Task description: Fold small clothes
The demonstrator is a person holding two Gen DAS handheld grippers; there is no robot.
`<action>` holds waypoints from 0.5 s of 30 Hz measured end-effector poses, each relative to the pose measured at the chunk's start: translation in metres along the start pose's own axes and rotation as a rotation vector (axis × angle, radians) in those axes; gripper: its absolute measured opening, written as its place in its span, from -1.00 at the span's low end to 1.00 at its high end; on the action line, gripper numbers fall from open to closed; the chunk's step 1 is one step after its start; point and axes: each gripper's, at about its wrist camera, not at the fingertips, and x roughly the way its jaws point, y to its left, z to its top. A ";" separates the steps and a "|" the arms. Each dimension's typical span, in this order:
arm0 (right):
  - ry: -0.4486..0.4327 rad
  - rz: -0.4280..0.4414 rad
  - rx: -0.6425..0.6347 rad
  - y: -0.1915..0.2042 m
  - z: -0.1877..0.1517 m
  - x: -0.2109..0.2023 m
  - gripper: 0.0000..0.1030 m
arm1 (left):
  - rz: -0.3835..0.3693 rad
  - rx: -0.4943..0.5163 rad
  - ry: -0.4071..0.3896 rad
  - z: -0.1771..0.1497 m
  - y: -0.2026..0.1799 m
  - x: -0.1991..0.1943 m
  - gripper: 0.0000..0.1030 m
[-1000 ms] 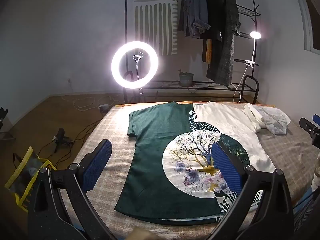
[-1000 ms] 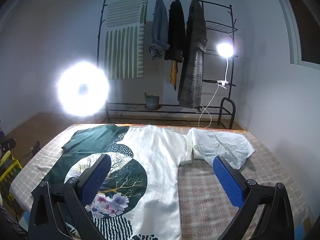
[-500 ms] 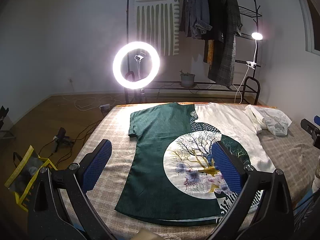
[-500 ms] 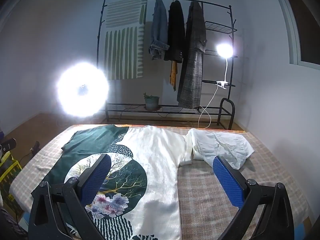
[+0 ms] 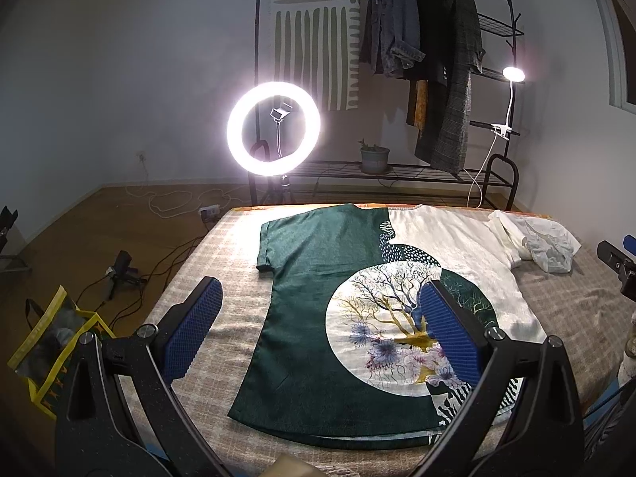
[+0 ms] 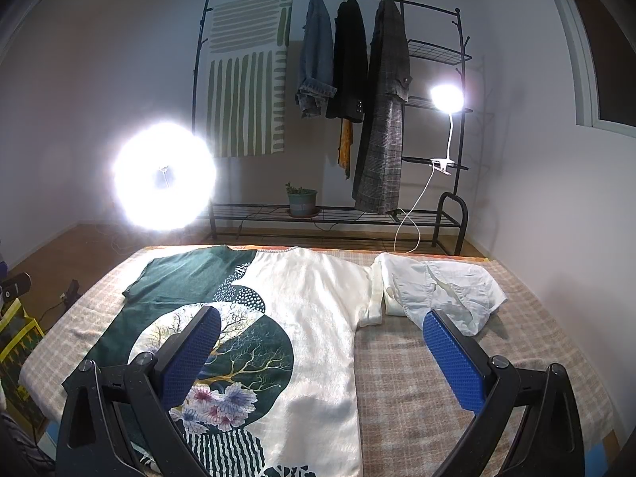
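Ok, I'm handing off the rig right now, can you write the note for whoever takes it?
Left gripper: open, holding nothing, above the shirt's green half.
Right gripper: open, holding nothing, above the shirt's white edge.
Shirt: spread flat on the bed, front up, neck toward the far edge, both sleeves out.
White garment: crumpled at the far right, touching the shirt's right sleeve.
Done: shirt laid out.
Left: every fold on the shirt, then the white garment.

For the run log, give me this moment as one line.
stage: pre-grasp | left gripper: open, empty | right gripper: open, empty | shirt: flat, unfolded | white garment: crumpled beside it
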 end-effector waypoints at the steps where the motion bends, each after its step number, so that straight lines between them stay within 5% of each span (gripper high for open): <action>1: 0.000 -0.001 0.000 0.001 0.000 0.000 0.99 | 0.000 0.000 0.000 0.000 0.000 0.000 0.97; 15: 0.007 0.005 -0.002 0.002 -0.003 0.003 0.99 | -0.001 -0.002 0.001 0.000 0.000 0.000 0.97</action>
